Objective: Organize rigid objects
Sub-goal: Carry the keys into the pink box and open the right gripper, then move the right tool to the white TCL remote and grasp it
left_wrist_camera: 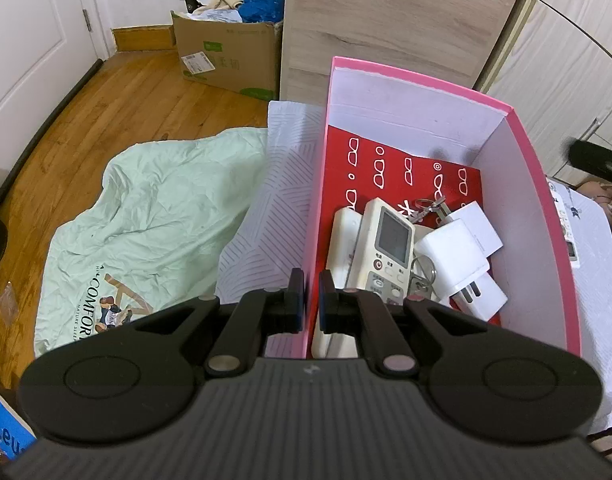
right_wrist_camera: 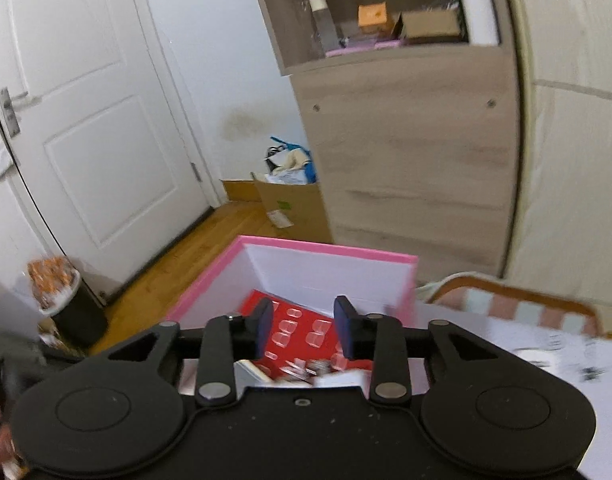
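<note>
Box: pink box [left_wrist_camera: 546,184] stood open on the patterned white cloth [left_wrist_camera: 262,216], with a red card [left_wrist_camera: 390,168] printed with white spectacles lying on its floor.
Left claw: your left gripper [left_wrist_camera: 312,300] was pinched on the box's near left wall, one finger outside and one finger inside.
Right claw: your right gripper [right_wrist_camera: 304,326] hung above the near end of the box [right_wrist_camera: 330,252], fingers spread with nothing between them; the view was blurred.
Remote: white remote control [left_wrist_camera: 388,252] with a grey screen lay inside the box, just ahead and to the right of your left claw, leaning on a second white remote [left_wrist_camera: 342,240] beside it.
Plugs: two white plug adapters [left_wrist_camera: 462,264] lay to the right of the remote, touching it, one with its prongs turned toward the box's right wall.
Keys: key rings [left_wrist_camera: 428,204] lay behind the remote and another key [left_wrist_camera: 422,276] between remote and adapters.
Below right claw: same pile showed under your spread fingers, too smeared to tell apart.
Outside box: another remote [left_wrist_camera: 568,236] lay on the cloth beyond the right wall.
Surroundings: pale green sheet [left_wrist_camera: 146,216] lay on the wooden floor [left_wrist_camera: 118,100]; cardboard carton [left_wrist_camera: 226,60] stood by the wall.
</note>
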A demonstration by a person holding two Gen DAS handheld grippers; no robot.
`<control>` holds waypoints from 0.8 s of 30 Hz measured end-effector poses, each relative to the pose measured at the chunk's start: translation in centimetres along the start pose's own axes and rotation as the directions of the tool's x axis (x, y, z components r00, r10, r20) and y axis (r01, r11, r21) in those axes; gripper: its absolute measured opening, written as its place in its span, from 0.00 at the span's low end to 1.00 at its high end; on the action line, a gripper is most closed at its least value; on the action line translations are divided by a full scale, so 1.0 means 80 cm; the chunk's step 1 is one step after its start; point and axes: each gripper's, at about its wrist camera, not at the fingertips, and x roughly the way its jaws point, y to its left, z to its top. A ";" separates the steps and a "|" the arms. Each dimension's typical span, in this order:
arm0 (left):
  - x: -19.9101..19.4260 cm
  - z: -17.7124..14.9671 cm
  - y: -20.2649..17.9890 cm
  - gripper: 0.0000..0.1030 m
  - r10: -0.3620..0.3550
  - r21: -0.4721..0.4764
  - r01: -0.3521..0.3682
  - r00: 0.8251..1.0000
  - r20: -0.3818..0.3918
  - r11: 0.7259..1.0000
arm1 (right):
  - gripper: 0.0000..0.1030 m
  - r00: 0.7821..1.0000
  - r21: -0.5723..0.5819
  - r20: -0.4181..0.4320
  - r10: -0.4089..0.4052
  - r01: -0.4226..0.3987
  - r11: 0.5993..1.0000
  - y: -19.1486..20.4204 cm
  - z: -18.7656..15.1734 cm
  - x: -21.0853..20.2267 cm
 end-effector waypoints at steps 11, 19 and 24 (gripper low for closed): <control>-0.001 -0.001 0.006 0.05 -0.032 0.002 0.032 0.999 -0.005 0.999 | 0.64 0.980 0.081 -0.094 -0.176 0.184 0.980 -0.116 -0.043 -0.052; -0.003 0.002 0.010 0.05 -0.048 -0.011 0.048 0.999 -0.001 0.999 | 0.64 0.955 0.174 -0.219 -0.201 0.241 0.955 -0.171 -0.084 -0.012; -0.005 0.001 0.007 0.05 -0.036 0.008 0.036 0.999 0.004 0.999 | 0.64 0.940 0.152 -0.269 -0.209 0.256 0.955 -0.173 -0.094 0.022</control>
